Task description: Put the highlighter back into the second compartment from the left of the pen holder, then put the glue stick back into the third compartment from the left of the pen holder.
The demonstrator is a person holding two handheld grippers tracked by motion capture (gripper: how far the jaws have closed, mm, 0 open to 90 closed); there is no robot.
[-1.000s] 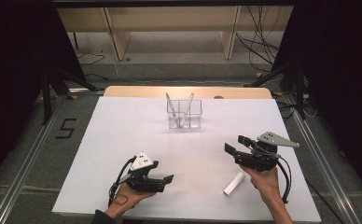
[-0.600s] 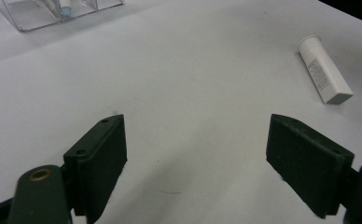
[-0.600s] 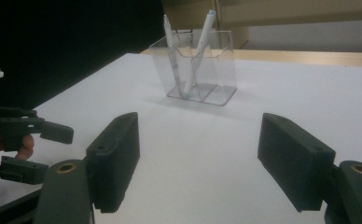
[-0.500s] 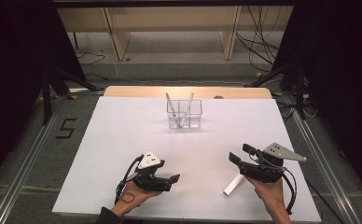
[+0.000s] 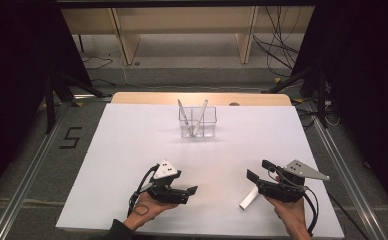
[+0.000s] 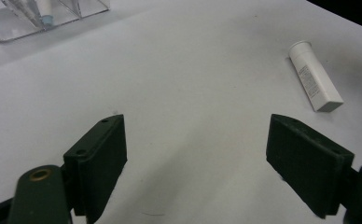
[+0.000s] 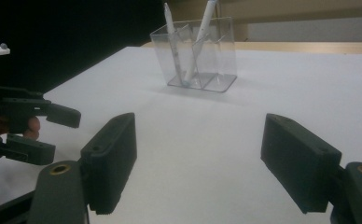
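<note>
Grippers: two, one in each hand, low over the near part of the white table [image 5: 132,150]
Right gripper [image 5: 258,172]: jaws wide and lately opening further, nothing between them; held level, pointing left, just beside the tube
Left gripper [image 5: 191,190]: jaws wide, empty; held level, pointing right toward the tube
White tube [image 5: 248,198]: one; lay flat near the front edge, between the grippers
Clear holder [image 5: 197,121]: one, far centre; two pens [image 5: 201,117] leaned inside
</note>
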